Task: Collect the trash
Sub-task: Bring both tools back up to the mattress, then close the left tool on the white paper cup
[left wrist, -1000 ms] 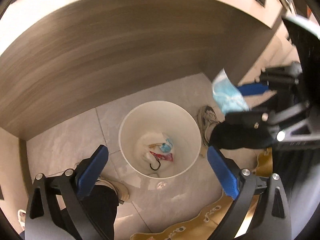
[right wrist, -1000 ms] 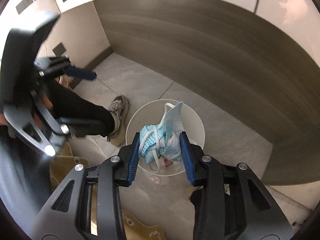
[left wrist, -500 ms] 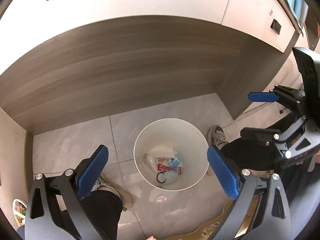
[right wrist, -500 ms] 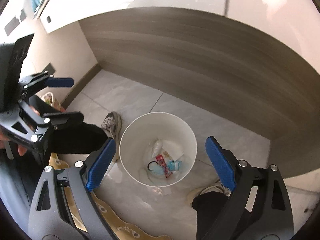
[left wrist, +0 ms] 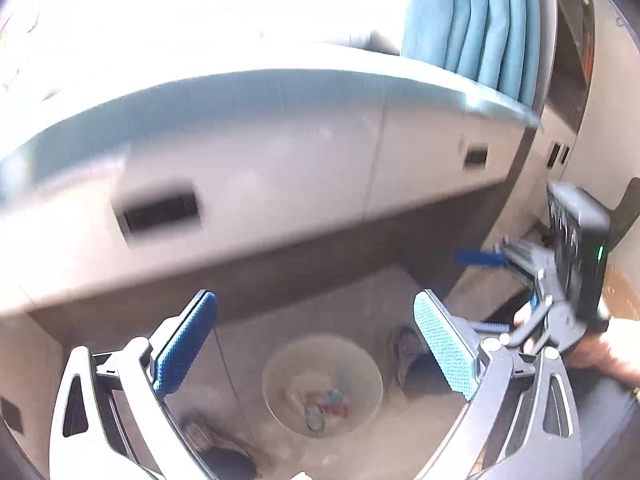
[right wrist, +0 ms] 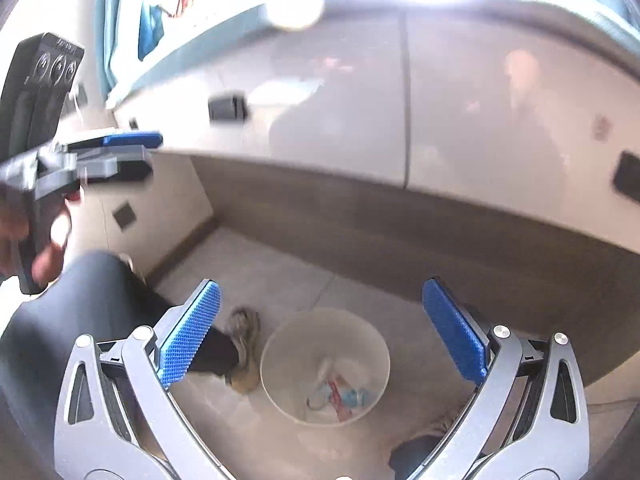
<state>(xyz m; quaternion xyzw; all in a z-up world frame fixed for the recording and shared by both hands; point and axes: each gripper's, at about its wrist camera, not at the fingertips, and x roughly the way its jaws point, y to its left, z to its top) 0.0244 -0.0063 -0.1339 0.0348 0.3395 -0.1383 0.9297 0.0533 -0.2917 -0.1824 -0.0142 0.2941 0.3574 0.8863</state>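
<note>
Blue pads of the right gripper (right wrist: 324, 332) stand wide apart; its jaws have just been opening, and nothing lies between them. Below on the tiled floor (right wrist: 280, 276) sits a white bin (right wrist: 280, 392), holding the blue mask (right wrist: 354, 396) beside a red wrapper (right wrist: 340, 398). The left gripper (left wrist: 316, 352) is equally spread and empty above the same bin. A shoe (right wrist: 244, 344) rests just beside the bin. White cabinets (left wrist: 280, 168) rise behind, blurred.

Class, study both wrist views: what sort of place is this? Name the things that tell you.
Probably a room in a home: pale drawer fronts under a counter, a blue curtain above it, and a white waste bin on a tiled floor.
</note>
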